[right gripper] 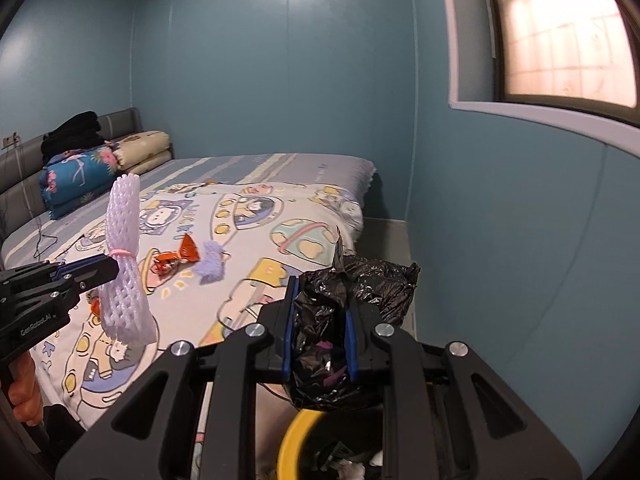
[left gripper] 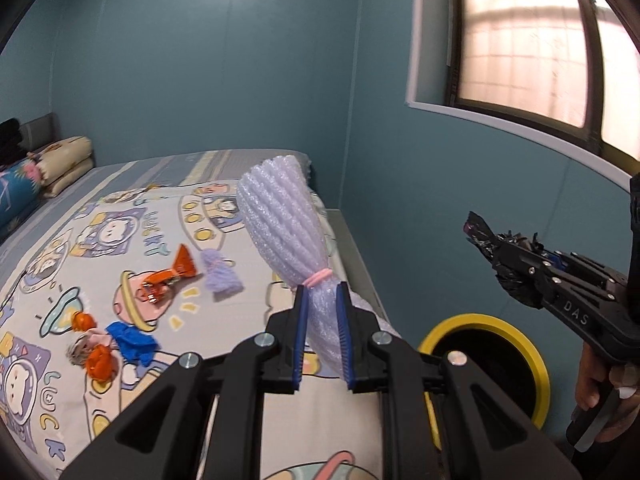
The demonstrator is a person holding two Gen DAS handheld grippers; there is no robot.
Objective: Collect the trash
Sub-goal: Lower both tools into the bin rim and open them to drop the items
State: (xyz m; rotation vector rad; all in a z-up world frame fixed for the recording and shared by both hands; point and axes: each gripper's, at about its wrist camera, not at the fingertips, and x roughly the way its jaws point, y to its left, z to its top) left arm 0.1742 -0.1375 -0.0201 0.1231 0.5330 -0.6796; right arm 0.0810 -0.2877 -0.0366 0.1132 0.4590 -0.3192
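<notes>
My left gripper [left gripper: 322, 300] is shut on a white foam net sleeve [left gripper: 280, 220] tied with a pink band, held above the bed edge; it also shows in the right wrist view [right gripper: 126, 280]. My right gripper [right gripper: 320, 292] is shut on a crumpled black plastic bag [right gripper: 360, 284], held above the yellow-rimmed bin [left gripper: 520, 344]. The bin's rim also shows below it in the right wrist view [right gripper: 292, 440]. On the bed [left gripper: 240, 184] lie an orange wrapper [left gripper: 176, 272], a lilac scrap [left gripper: 222, 276], a blue scrap [left gripper: 132, 340] and orange pieces [left gripper: 100, 360].
The bed has a cartoon-print sheet, with folded quilts [right gripper: 100, 164] and black clothes [right gripper: 72, 128] at the headboard. Blue walls stand behind and to the right, with a window [left gripper: 540, 40] at the upper right. The bin stands on the floor between bed and wall.
</notes>
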